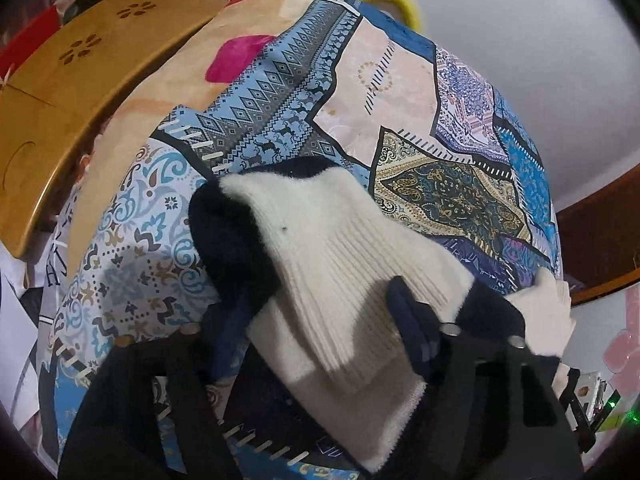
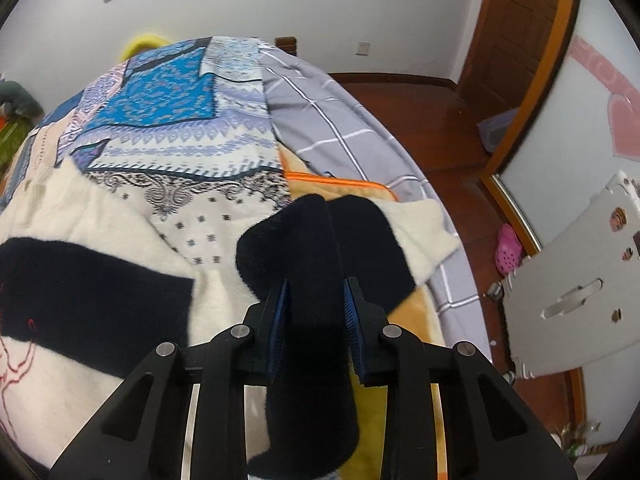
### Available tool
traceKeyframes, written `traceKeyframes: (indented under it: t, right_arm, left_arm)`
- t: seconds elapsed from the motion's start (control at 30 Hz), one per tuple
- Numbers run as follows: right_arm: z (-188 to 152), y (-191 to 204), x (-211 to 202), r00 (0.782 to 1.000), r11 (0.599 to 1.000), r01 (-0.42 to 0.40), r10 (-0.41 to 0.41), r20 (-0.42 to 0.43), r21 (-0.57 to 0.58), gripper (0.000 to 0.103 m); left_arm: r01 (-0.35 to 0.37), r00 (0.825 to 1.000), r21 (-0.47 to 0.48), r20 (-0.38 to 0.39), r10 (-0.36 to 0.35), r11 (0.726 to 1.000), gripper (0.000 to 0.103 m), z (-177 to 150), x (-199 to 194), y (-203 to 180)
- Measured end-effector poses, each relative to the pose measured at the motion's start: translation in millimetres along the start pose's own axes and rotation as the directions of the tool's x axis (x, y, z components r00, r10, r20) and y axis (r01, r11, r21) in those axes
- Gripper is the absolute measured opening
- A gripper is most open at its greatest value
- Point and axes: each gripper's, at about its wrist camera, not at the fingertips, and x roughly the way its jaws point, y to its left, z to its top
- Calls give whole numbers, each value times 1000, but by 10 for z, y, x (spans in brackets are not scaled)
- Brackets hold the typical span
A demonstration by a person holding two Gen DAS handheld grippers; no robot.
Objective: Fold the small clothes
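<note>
left tool point(image 1: 404, 320) grips sweater point(image 1: 340, 264) | right tool point(image 2: 316, 304) clamps navy sleeve point(image 2: 308, 248) | wooden board point(image 1: 72, 80) beside quilt point(image 1: 280, 92)

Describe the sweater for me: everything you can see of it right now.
The sweater is a small cream knit with wide navy bands, fluffy in look, with ribbed cuffs. Its body lies spread on the patchwork quilt. The right gripper is shut on a navy fold, bunched between its fingers. In the left wrist view the left gripper pinches a ribbed cream-and-navy part, lifted and draped. Thin red stitching shows at the left edge of the right wrist view.
</note>
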Motion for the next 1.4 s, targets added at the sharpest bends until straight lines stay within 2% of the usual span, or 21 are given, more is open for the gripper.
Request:
traceKeyframes:
  t: [0.13,0.23,0.37,0.47,0.63,0.77,0.83,1.23,1.4]
  right_arm:
    - [-22,-59,-49,1000,1000,10,-10,8,9,25]
    - [-27,-73,-123,1000,1000,-6,6,15,17,26]
    - [-23,-26,-303,999,1000,-9,9,49,0,45]
    - [-14,63,-499,995,999,-27,30,100,-33,51]
    - [23,207,-759,985,995,-66,77,155,-75,62]
    - [19,347,-965,971,988,-109,128,201,-105,73]
    - [-2,403,-1056,963,984,-132,156,222,-119,74]
    - [-191,701,-1247,930,949,-258,295,221,-183,75]
    - [-257,758,-1255,921,938,-295,330,208,-183,75]
  left_arm:
    - [5,1000,36,-16,-5,999,34,-19,-7,-76]
    - [-11,1000,90,-8,12,996,19,-49,-63,-196]
    - [-58,998,193,29,53,980,13,-103,-217,-463]
    - [-61,997,251,62,47,966,11,-140,-394,-668]
    - [-12,993,315,112,-24,949,11,-229,-798,-1036]
    - [6,987,396,148,-70,918,11,-394,-1104,-1402]
    - [11,984,424,156,-86,906,11,-489,-1180,-1552]
    - [133,980,504,60,-188,854,11,-1102,-1217,-2336]
    - [156,982,543,6,-190,825,11,-1405,-1114,-2569]
